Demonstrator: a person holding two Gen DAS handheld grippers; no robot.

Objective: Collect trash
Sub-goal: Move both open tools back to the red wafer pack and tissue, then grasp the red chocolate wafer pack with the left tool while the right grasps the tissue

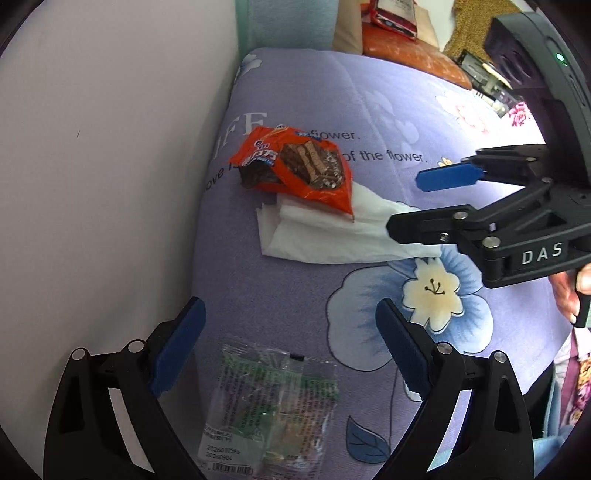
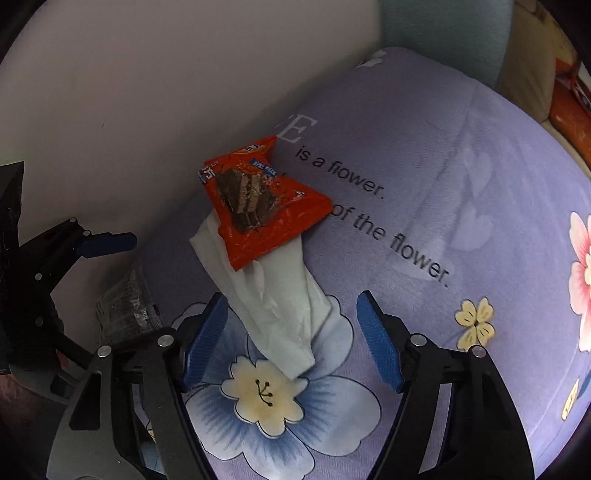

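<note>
An orange snack wrapper [image 1: 295, 166] lies on a white tissue [image 1: 325, 236] on the purple flowered bedspread [image 1: 295, 295]. A clear green-printed wrapper [image 1: 269, 410] lies between the open fingers of my left gripper [image 1: 288, 350]. My right gripper [image 1: 406, 203] is open at the tissue's right end. In the right wrist view the tissue [image 2: 280, 302] reaches between the open fingers of my right gripper [image 2: 291, 339], with the orange wrapper [image 2: 258, 206] beyond. The clear wrapper [image 2: 125, 310] and my left gripper [image 2: 122, 240] show at the left.
A white wall [image 1: 110, 147] runs along the left edge of the bed. At the far end are an orange cushion [image 1: 413, 55] and a red packet [image 1: 395, 14]. A hand [image 1: 569, 291] holds the right gripper.
</note>
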